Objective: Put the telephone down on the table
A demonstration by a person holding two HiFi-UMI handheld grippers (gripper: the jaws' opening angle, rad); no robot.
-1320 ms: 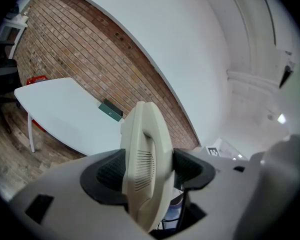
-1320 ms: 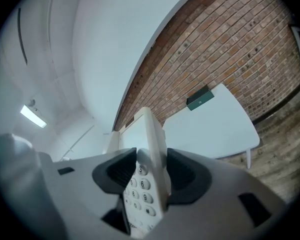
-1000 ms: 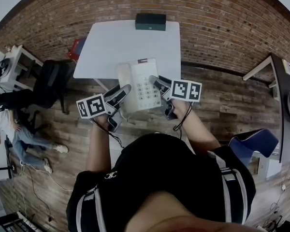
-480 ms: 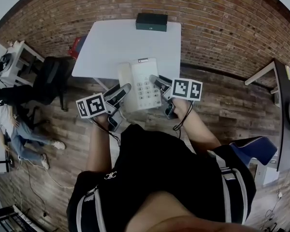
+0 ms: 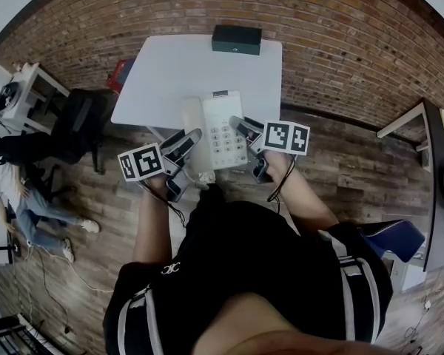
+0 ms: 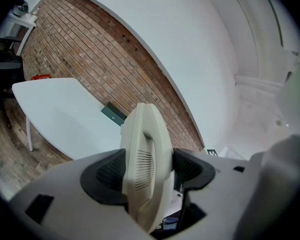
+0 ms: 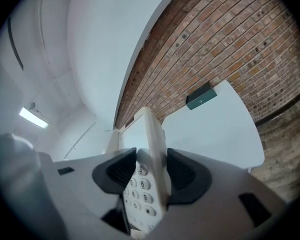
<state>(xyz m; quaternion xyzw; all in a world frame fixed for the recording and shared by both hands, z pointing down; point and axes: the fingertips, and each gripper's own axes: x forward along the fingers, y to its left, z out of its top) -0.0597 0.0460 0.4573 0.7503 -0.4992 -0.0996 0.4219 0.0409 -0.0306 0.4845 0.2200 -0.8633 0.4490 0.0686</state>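
The rough red-brown brick wall fills the head view's 12 o'clock side, and the wood-plank floor, grey-brown and streaked, spreads below it. The smooth white rectangular worktop stands on that floor. Its legs are mostly hidden beneath the slab.

The boxy cream plastic telephone hangs between my two claws at the worktop's 6 o'clock edge. Its far end lies over the white top and its near end over the planks. From above I cannot tell whether it touches the worktop. Its near end is partly covered by my claws.

My bare forearms reach forward with bent elbows, the left pointing to 12 o'clock and the right slanting to 11. My left claw sits at the telephone's 9 o'clock side. Its ribbed black pads pinch the rounded handset, whose slotted grille faces the camera. The handset's lower end drops out of sight behind the claw body. My right claw sits at the 3 o'clock side and is clamped on the base's thin edge, beside the round grey number keys.

A flat dark green box lies at the worktop's 12 o'clock edge.
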